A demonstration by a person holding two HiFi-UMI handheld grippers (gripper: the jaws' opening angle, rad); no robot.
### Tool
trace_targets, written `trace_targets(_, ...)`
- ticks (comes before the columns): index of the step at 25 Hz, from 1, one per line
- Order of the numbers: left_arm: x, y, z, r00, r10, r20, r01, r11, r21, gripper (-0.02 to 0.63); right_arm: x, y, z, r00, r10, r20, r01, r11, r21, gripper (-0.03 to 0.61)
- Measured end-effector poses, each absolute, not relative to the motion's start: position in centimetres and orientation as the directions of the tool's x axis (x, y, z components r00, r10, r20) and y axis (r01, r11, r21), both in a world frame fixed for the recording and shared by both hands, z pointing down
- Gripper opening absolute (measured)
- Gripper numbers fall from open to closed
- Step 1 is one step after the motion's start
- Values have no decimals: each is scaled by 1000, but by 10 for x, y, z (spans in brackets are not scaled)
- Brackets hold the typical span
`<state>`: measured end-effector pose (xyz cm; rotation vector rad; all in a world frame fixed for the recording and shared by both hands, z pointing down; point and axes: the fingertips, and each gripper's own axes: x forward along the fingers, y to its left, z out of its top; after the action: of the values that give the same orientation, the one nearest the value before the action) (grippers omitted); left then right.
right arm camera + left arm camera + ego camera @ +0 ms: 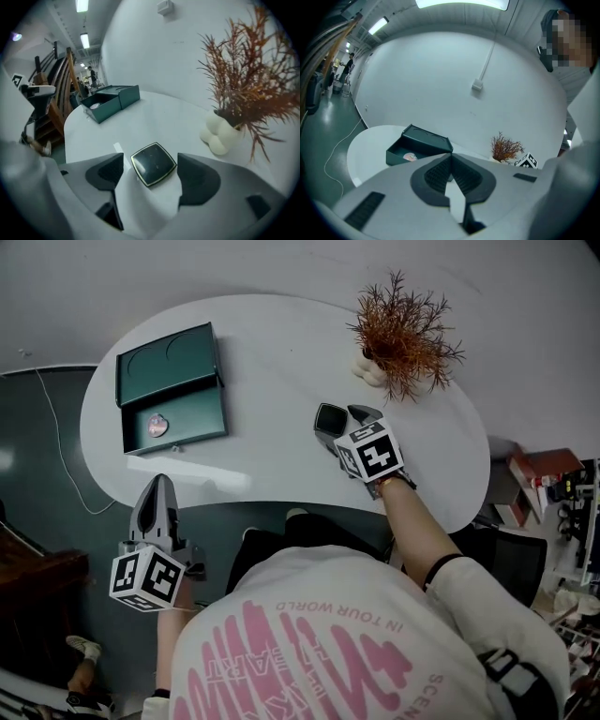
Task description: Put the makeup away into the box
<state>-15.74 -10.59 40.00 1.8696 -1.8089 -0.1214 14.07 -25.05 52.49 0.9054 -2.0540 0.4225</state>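
A black square compact (pixel 153 163) with a gold rim lies flat on the white table (pixel 154 117). My right gripper (pixel 152 174) stands open around it, and a gap shows between the compact and each pad. The head view shows that compact (pixel 330 417) just off the right gripper (pixel 339 426), right of the table's middle. The dark green box (pixel 171 382) is open at the table's far left, lid up, with a small round pink item (pixel 157 426) inside. My left gripper (pixel 160 486) is shut on nothing and hangs over the table's near edge; its tips (pixel 450 159) point toward the box (pixel 419 145).
A dry reddish plant (pixel 405 332) in a lumpy white vase (pixel 220 133) stands at the table's far right, close behind the compact. The grey floor (pixel 56 427) lies left of the table. Shelves with clutter (pixel 553 493) are at the right edge.
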Motion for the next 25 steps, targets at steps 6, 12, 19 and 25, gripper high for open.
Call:
trace_targets(6,-160,-102,403,43,-947,319,-906,97,411,2,130,-259,537,-402,-329,855,-574,818,44,382)
trace_targets(12,-162,-105,397,8,-950,312,-908,124,400,2,124,-258,548,-382,-243,892,-447,893,52,387)
trace_targets(19,-162,-109,395,-17,-949,314,-907,146,395,2,124,-255,559,-365,-121,923,-362,932,-21,379)
trace_targets(25,-163,-110,394,-36,-949,313,-904,165,394,2,122,-254,560,-354,-58,933,-311,949,-59,365)
